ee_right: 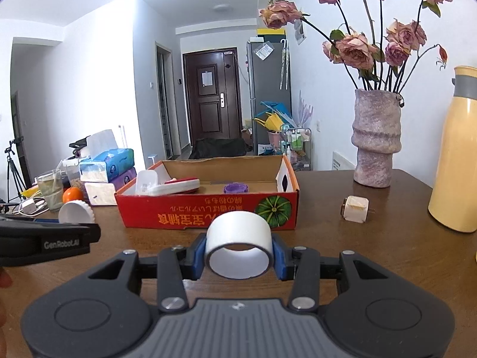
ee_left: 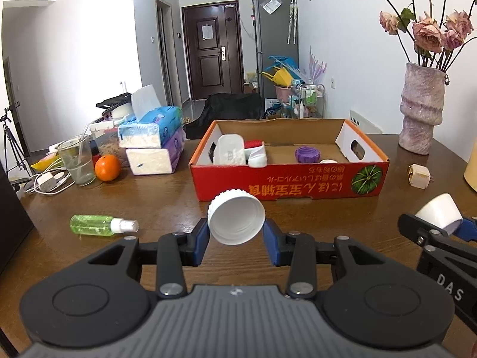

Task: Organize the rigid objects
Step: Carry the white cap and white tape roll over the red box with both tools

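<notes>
White cap [ee_left: 237, 220] between left hand-held gripper [ee_left: 235, 238] pads

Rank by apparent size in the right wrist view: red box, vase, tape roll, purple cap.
1. red box
2. vase
3. tape roll, inflated by nearness to the lens
4. purple cap, partly hidden by the box wall

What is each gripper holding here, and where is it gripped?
Left gripper: white ribbed cap, pinched across its side wall. Right gripper: white tape roll, clamped across its outer sides.
</notes>
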{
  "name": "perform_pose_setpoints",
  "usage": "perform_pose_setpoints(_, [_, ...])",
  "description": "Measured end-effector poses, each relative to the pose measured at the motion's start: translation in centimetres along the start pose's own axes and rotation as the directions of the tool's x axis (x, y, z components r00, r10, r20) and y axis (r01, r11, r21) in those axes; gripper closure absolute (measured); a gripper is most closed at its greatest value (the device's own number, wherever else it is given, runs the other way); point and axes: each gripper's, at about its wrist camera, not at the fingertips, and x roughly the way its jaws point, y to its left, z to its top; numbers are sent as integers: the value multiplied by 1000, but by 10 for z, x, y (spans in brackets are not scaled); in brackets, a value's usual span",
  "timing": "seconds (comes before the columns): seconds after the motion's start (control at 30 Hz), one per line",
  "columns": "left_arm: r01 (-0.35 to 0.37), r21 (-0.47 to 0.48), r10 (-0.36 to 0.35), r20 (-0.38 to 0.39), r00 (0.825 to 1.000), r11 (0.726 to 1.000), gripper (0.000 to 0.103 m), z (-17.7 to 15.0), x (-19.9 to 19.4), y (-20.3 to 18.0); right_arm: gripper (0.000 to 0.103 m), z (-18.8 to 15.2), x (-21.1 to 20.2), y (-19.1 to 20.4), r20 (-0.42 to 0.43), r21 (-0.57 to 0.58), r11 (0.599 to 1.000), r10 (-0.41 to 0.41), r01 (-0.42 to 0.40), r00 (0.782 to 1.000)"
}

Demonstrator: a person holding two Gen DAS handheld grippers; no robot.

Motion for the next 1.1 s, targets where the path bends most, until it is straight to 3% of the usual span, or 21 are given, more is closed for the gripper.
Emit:
perform_pose_setpoints(0.47, [7,-23,-7,10,1000,1000,63,27,31,-7,61,25,34,-1,23,-11,1000,-11,11,1000])
perform_pose_setpoints(1.1, [-2,-63,3,20,1000,998,63,71,104,-16,61,53,109,-9,41,0,1000,-21,21,999])
